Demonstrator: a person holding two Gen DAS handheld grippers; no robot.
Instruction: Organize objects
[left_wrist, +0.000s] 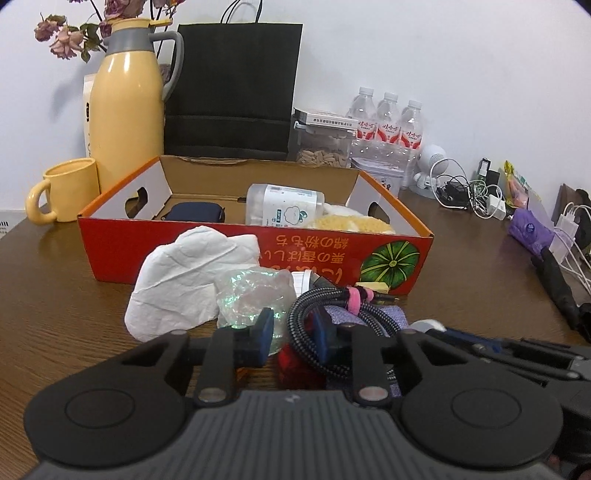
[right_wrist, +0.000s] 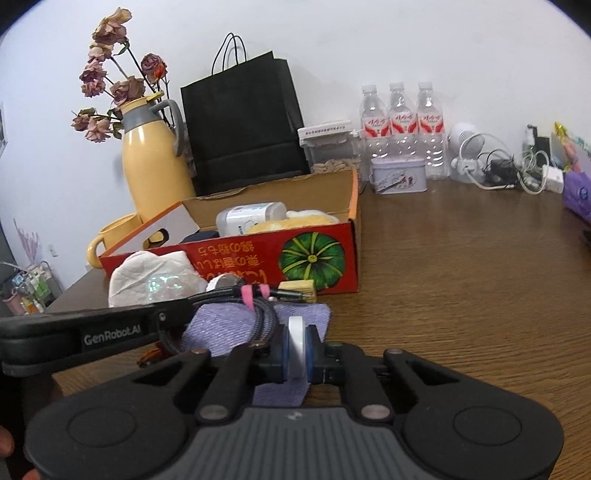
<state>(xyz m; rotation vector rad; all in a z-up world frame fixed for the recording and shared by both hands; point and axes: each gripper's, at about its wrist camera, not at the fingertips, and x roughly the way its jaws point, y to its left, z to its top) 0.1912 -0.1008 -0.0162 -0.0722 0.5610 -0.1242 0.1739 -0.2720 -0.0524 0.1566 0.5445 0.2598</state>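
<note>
"GenRobot.AI" on left gripper arm (right_wrist: 92, 332)

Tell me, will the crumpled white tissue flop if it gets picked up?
Probably. The crumpled white tissue looks thin and creased, so it should sag and feel very light. Pushed, it would likely slide across the brown wooden table, not roll.

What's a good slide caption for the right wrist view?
Right claw shut on a white disc-shaped roll above a purple woven cloth, before the red cardboard box.
</note>
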